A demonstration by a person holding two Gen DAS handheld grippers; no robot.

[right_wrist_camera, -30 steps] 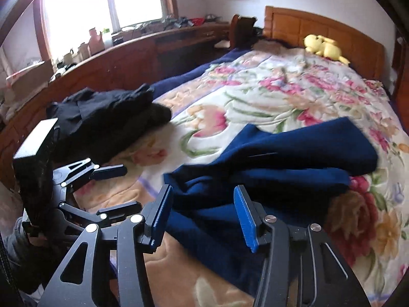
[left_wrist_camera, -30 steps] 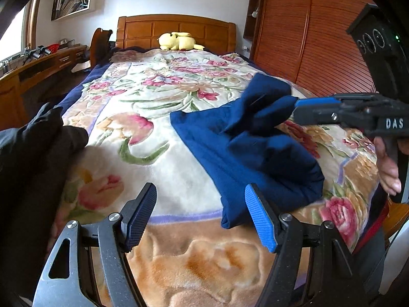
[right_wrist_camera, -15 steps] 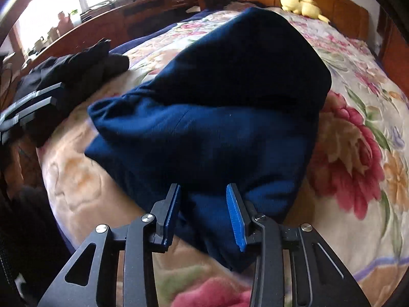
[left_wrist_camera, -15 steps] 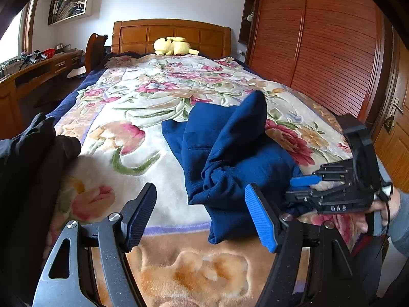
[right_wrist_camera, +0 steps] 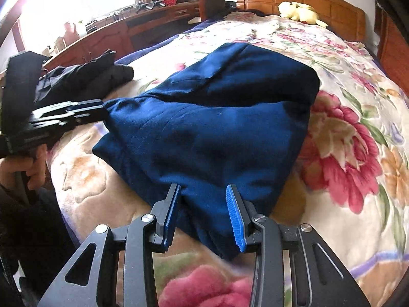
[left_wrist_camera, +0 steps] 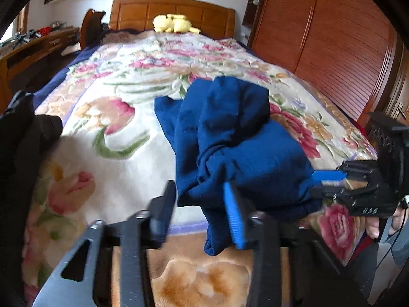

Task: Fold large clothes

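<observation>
A dark blue garment lies bunched and folded near the foot of the bed, on the floral blanket. In the left wrist view my left gripper has its jaws closing on the garment's near left corner, and the cloth fills the gap between the pads. The right wrist view shows that left gripper pinching the same corner. My right gripper is shut on the near right corner of the blue garment. From the left it appears as the right gripper, held by a hand at the bed's edge.
A heap of black clothes lies on the bed's left side, also seen as the black clothes. A yellow plush toy rests by the wooden headboard. A wooden wardrobe stands on the right and a desk under the window.
The right gripper came down with the garment and laid it as a bundle on the bed. The left gripper moved in on the near corner and its jaws narrowed around the cloth.
</observation>
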